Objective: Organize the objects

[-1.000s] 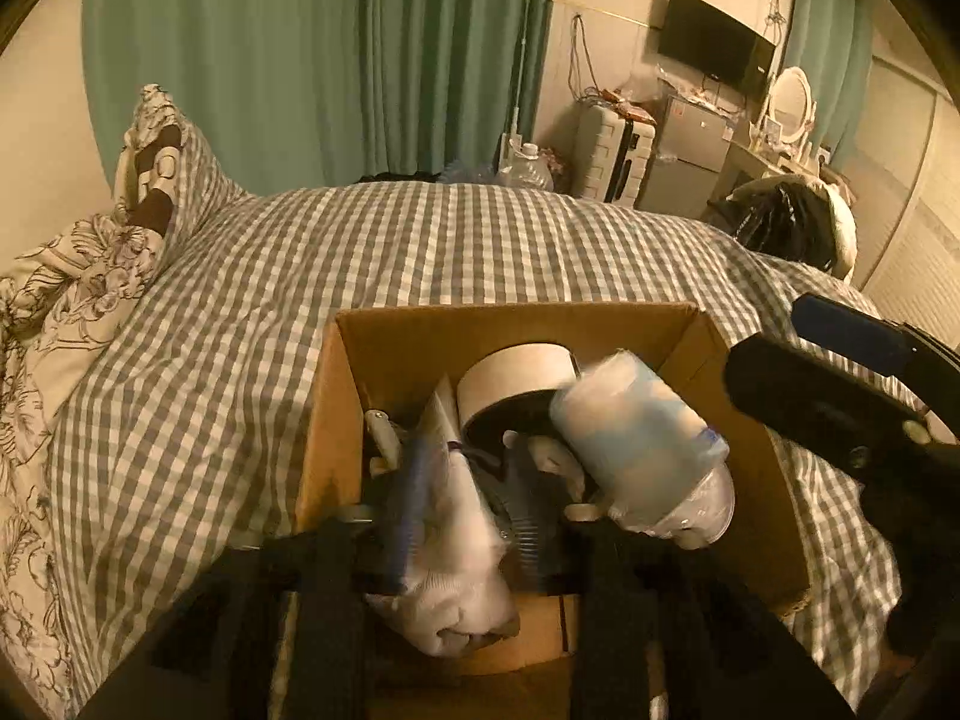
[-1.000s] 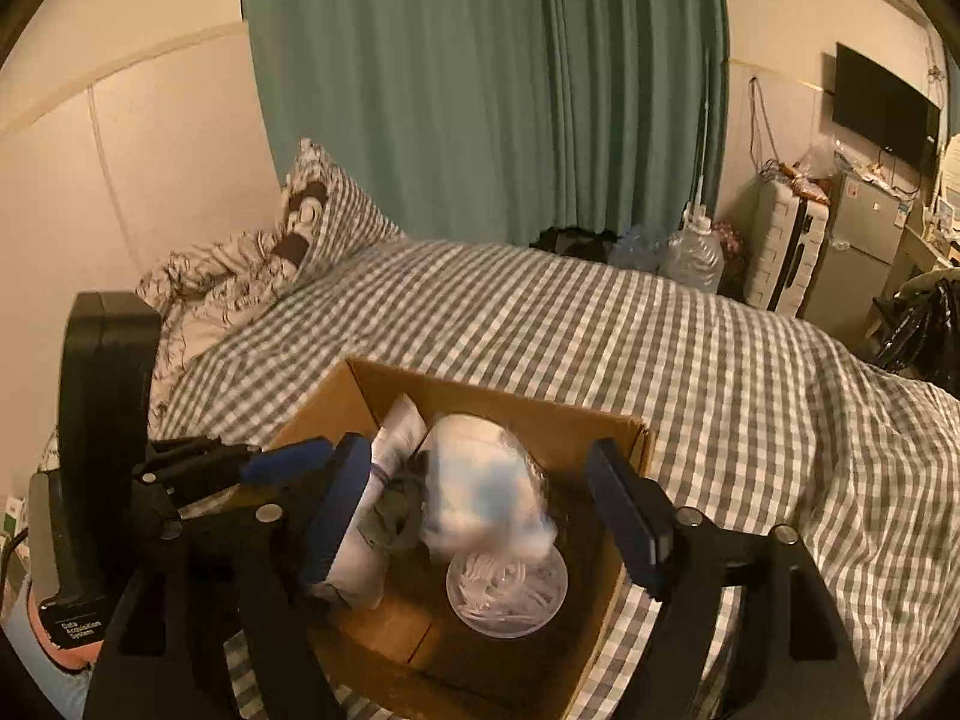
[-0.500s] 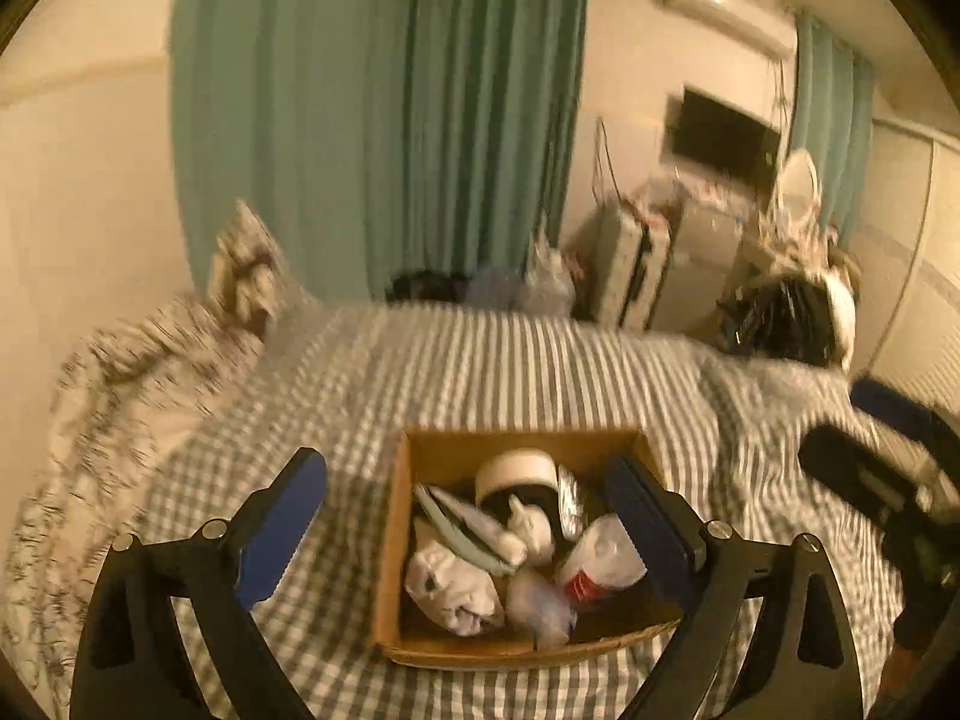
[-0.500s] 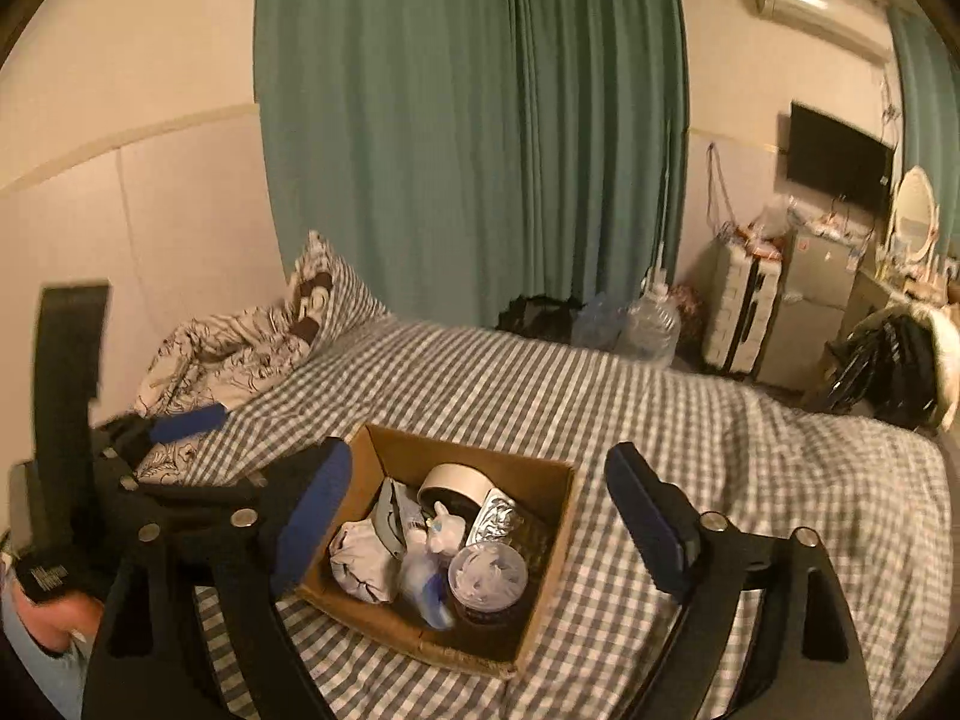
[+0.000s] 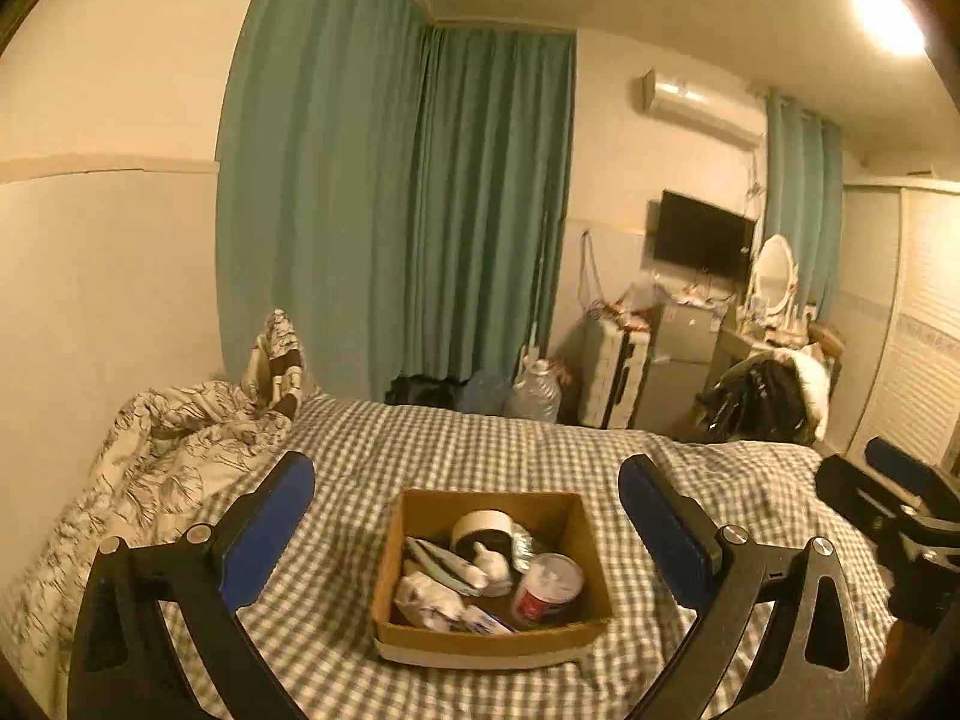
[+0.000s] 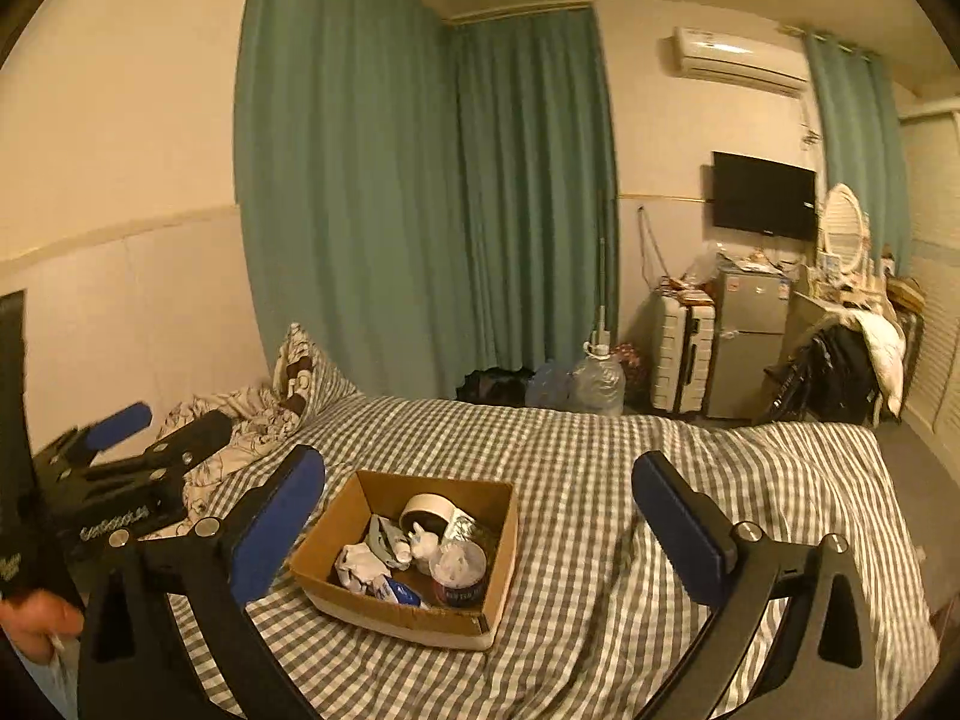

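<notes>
An open cardboard box (image 5: pixel 489 642) sits on the checked bed cover; it also shows in the right wrist view (image 6: pixel 336 540). Inside lie a roll of tape (image 5: pixel 480 531), a white crumpled item (image 5: pixel 429 597), a clear container with a red label (image 5: pixel 547 588), a small white figure (image 5: pixel 492 567) and a flat grey-green item (image 5: pixel 435 558). My left gripper (image 5: pixel 465 516) is open and empty, held back from and above the box. My right gripper (image 6: pixel 477 510) is open and empty, held back from the box on its right side.
The bed (image 6: pixel 630 480) is covered in a grey checked sheet, with a floral duvet and pillow (image 5: pixel 180 438) at the left by the wall. Beyond the bed stand green curtains, a water jug (image 6: pixel 597 384), a suitcase, a small fridge (image 6: pixel 744 342) and a chair with clothes.
Both grippers have drawn up and back from the box. The left jaws, which were closed around items in the box, now stand wide open and empty. The container now lies in the box.
</notes>
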`<state>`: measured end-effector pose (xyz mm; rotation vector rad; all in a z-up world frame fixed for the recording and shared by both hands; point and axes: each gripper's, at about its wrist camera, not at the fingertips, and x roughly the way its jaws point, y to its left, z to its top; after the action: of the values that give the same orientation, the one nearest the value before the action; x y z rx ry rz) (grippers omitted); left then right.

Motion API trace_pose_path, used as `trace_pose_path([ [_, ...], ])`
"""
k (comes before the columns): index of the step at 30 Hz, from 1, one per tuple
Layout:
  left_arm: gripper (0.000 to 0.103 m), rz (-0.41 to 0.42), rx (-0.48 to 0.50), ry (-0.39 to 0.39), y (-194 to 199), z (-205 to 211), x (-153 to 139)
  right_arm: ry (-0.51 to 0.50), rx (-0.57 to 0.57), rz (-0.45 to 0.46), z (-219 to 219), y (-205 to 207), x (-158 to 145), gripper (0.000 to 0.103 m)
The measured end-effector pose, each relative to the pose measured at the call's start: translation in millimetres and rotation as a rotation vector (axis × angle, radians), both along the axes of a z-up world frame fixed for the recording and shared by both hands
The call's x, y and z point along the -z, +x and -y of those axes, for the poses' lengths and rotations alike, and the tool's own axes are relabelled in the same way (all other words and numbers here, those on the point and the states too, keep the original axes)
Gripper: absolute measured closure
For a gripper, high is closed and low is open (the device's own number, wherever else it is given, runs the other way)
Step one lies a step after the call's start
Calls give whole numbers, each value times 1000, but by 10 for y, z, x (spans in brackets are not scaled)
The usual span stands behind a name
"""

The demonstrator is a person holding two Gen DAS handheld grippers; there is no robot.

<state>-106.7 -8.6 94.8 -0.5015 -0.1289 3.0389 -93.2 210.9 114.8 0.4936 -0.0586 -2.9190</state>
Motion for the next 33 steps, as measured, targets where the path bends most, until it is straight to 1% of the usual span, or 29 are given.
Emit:
trace_pose_path([
  [2, 0, -13, -1, -12, 118, -59, 135, -1, 19, -19, -39, 123, 136, 0],
  [4, 0, -14, -7, -37, 218, -125, 282, 22, 41, -25, -53, 210, 318, 0],
  [6, 0, -9, -20, -57, 321, -146, 461, 38, 72, -16, -61, 214, 457, 0],
  [9, 0, 31, -22, -45, 366, -120, 677, 64, 83, 21, -70, 160, 673, 0],
  [11, 0, 63, -29, -48, 367, -105, 769, 72, 86, 47, -60, 116, 778, 0],
  [14, 0, 79, -35, -59, 377, -95, 829, 78, 84, 72, -61, 82, 886, 0],
  [17, 0, 84, -42, -71, 372, -104, 846, 95, 90, 81, -48, 69, 927, 0],
  [21, 0, 90, -43, -66, 369, -98, 852, 106, 81, 85, -23, 58, 979, 0],
  [33, 0, 108, -47, -75, 334, -64, 884, 120, 66, 93, 77, 58, 990, 0],
])
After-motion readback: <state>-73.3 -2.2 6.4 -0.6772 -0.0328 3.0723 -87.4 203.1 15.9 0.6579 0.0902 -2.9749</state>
